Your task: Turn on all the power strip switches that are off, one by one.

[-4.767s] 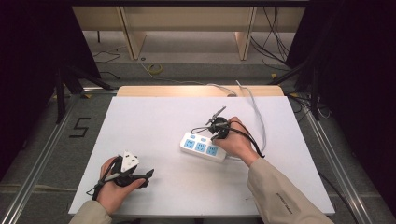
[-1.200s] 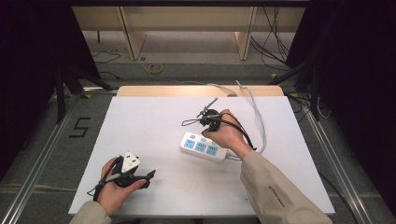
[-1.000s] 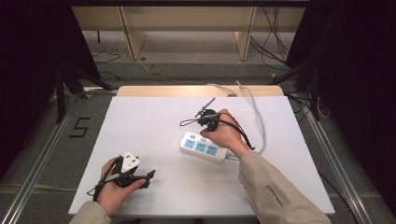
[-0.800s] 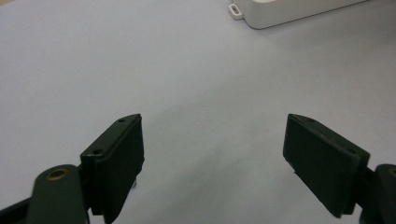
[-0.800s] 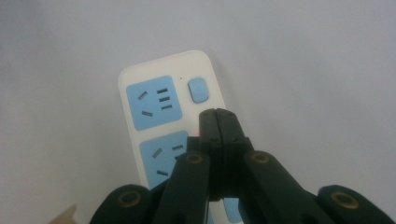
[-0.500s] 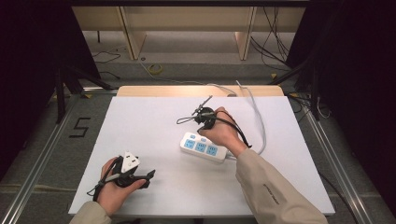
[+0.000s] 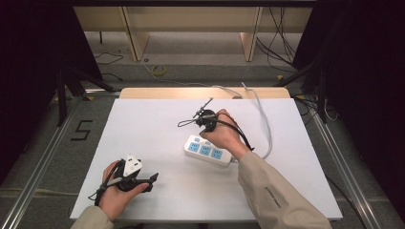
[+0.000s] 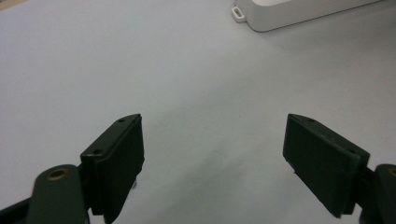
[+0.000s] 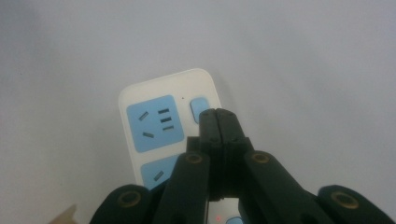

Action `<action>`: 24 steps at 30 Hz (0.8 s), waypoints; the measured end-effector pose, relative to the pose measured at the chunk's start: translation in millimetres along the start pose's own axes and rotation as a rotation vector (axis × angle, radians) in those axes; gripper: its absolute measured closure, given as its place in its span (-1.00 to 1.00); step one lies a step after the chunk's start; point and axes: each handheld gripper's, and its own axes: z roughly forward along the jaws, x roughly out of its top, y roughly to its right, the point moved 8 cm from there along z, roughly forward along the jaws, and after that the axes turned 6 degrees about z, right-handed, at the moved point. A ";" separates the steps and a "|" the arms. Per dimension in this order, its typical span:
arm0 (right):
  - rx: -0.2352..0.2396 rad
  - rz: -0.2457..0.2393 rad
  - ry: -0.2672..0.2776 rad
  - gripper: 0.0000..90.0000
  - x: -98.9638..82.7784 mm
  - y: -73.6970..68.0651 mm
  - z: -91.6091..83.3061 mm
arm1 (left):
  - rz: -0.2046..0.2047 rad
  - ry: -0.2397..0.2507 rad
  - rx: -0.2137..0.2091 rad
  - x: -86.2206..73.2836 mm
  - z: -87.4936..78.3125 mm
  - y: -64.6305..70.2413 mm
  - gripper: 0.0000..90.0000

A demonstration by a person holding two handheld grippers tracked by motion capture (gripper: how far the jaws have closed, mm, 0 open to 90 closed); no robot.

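A white power strip [image 7: 207, 151] with blue sockets lies in the middle of the white table [image 7: 143, 124]. My right gripper [image 7: 205, 125] hangs over its far left end, held in a hand. In the right gripper view the right gripper [image 9: 218, 114] is shut with nothing between its pads. Its tips sit at the small blue switch button [image 9: 197, 107] at the end of the strip [image 9: 159, 121]; whether they touch it I cannot tell. My left gripper [image 7: 152, 180] rests at the near left of the table. It stands open [image 8: 212, 154], with bare table between the jaws.
The strip's pale cable [image 7: 265, 124] loops from its right end to the table's far edge. One end of the strip [image 8: 299, 11] shows at the top of the left gripper view. Dark frames and loose floor cables surround the table.
My right hand, earlier at the strip's right side, has shifted left to stand above its left end, drifting slightly left in the last second. The left hand has stayed put.
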 end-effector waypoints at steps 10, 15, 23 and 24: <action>-0.003 0.001 -0.007 1.00 1.9 0.9 3.3 | -0.003 0.001 -0.003 0.2 0.2 0.7 -0.55; -0.004 0.007 -0.006 1.00 5.3 -0.1 4.8 | 0.001 0.003 -0.001 0.5 -0.1 0.5 -0.55; -0.001 0.005 -0.007 1.00 9.3 -1.7 9.6 | 0.002 0.001 -0.003 0.3 0.2 0.5 -0.55; 0.000 0.004 -0.006 1.00 9.9 -1.7 10.6 | 0.002 0.001 -0.003 0.3 0.2 0.6 -0.55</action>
